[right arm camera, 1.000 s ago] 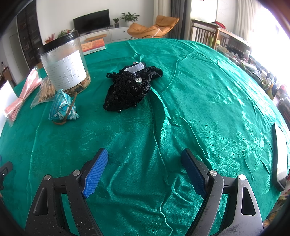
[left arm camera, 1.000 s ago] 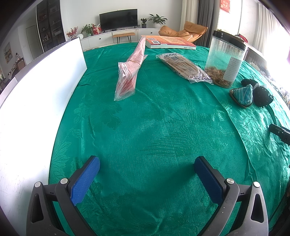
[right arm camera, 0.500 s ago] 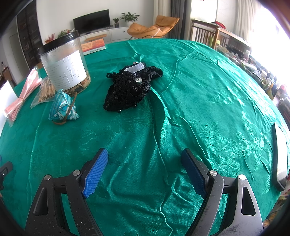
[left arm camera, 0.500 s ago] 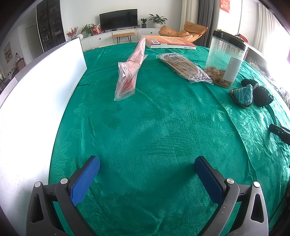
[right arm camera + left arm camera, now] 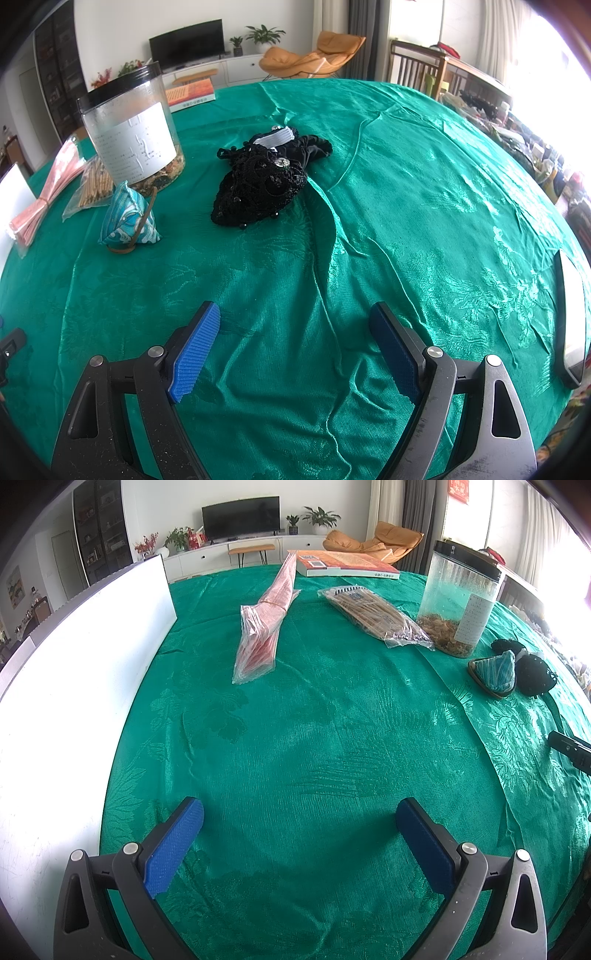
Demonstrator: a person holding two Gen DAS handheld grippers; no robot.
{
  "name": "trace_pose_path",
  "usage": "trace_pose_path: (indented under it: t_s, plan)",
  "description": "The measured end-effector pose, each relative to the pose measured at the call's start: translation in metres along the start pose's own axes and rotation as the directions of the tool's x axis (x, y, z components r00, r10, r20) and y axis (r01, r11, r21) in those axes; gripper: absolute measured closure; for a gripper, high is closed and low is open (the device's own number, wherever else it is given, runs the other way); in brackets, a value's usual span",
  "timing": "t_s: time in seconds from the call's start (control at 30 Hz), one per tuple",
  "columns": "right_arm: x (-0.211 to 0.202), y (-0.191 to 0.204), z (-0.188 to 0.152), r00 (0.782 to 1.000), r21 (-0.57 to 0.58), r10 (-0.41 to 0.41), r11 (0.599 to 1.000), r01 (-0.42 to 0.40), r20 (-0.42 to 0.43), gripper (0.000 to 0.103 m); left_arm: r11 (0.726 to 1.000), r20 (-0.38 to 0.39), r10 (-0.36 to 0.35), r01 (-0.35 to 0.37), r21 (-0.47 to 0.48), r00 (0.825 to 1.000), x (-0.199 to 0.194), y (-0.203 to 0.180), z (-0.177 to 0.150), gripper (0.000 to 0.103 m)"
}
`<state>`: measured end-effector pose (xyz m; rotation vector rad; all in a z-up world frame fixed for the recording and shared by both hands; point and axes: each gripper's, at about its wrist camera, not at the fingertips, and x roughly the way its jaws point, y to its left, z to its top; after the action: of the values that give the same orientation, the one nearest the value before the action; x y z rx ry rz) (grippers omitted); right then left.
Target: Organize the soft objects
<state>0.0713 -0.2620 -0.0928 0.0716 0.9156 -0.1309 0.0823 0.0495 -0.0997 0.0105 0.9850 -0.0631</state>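
While my left gripper [image 5: 299, 827] and my right gripper [image 5: 293, 328] both hang wide open with nothing in them over the big green tablecloth [image 5: 424, 206], nothing soft is tidied yet. The black lacy bundle [image 5: 258, 181] lies ahead of my right gripper, and the small blue pouch [image 5: 127, 219] sits apart from it, near the clear jar [image 5: 135, 129]. I think I should go slowly, pinch only the bundle, and not grab the cloth underneath.

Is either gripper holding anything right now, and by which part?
Nothing is held. The left gripper and right gripper are both open over bare green tablecloth, fingers empty; the black lace pouch lies untouched ahead.
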Motion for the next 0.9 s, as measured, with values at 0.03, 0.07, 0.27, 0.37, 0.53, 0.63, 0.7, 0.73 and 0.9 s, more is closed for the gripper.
trace_pose_path:
  t_s: [0.03, 0.07, 0.27, 0.37, 0.53, 0.63, 0.7, 0.73, 0.9]
  plan:
    - [0.000, 0.000, 0.000, 1.000, 0.000, 0.000, 1.000, 0.000, 0.000, 0.018, 0.999, -0.024, -0.035, 0.034, -0.033, 0.999, -0.001, 0.003, 0.005, 0.000]
    - [0.000, 0.000, 0.000, 1.000, 0.000, -0.001, 1.000, 0.001, 0.000, 0.018, 0.991, -0.024, -0.107, 0.105, -0.084, 0.994, -0.005, 0.007, 0.012, 0.000]
    - [0.000, 0.000, 0.000, 1.000, 0.000, 0.000, 1.000, 0.000, 0.000, 0.018, 0.835, 0.028, -0.442, 0.423, -0.352, 0.896, 0.000, 0.023, 0.096, 0.000]
    - [0.000, 0.000, 0.000, 1.000, 0.000, 0.000, 1.000, 0.000, 0.000, 0.018, 0.744, 0.002, -0.548, 0.489, -0.455, 0.836, 0.035, 0.021, 0.147, 0.000]
    - [0.000, 0.000, 0.000, 1.000, -0.001, 0.002, 1.000, -0.002, 0.000, 0.017, 0.748, -0.075, -0.517, 0.407, -0.524, 0.853, 0.089, 0.008, 0.204, 0.000]
    - [0.000, 0.000, 0.000, 1.000, -0.001, 0.004, 1.000, -0.004, -0.001, 0.017, 0.807, -0.149, -0.446, 0.326, -0.492, 0.882, 0.112, -0.008, 0.216, 0.000]
    - [0.000, 0.000, 0.000, 1.000, -0.001, 0.004, 1.000, -0.004, -0.001, 0.017, 0.852, -0.196, -0.398, 0.282, -0.441, 0.896, 0.125, -0.024, 0.219, 0.000]
    - [0.000, 0.000, 0.000, 1.000, -0.001, 0.004, 1.000, -0.004, -0.001, 0.017, 0.835, -0.176, -0.427, 0.313, -0.452, 0.887, 0.129, -0.027, 0.220, 0.000]
    - [0.000, 0.000, 0.001, 1.000, -0.004, 0.008, 1.000, -0.008, -0.003, 0.015, 0.789, -0.157, -0.445, 0.303, -0.534, 0.882, 0.138, -0.026, 0.216, 0.000]
